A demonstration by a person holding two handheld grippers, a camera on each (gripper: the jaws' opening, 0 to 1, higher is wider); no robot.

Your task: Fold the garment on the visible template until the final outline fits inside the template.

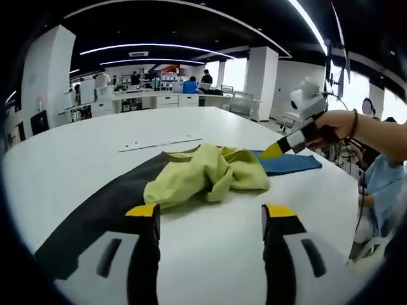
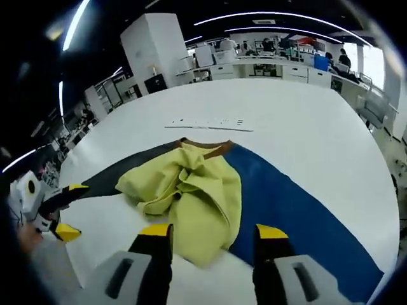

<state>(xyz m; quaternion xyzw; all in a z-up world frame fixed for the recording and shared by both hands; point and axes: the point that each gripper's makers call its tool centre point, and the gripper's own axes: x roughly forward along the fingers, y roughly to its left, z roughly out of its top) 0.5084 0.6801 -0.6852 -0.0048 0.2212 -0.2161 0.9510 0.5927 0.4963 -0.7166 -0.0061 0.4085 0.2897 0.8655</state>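
Left to right across the white tabletop [image 1: 210, 254]: the dark, black-looking end of the template [image 1: 108, 203] lies nearest the left hand-held gripper [image 1: 208, 219], whose jaws stand wide apart and empty, above the bare surface just short of the cloth. The yellow-green garment [image 1: 206, 175] sits crumpled in a loose heap on the middle of the template, not spread and not folded; its bulk covers the seam where dark meets blue. Beyond it, to the right, the blue end of the template [image 2: 299, 216] runs out flat. The right hand-held gripper [image 2: 213, 238] hangs over the garment's near edge, jaws parted wide, nothing gripped. In the left gripper view the same tool shows at far right, held in a person's hand [image 1: 337, 124]. Judgement: folding proper has not begun; this is the approach before a first grasp. Next move calls for pinching two edges or corners and drawing the heap out flat along the template, so that clean folds can follow.
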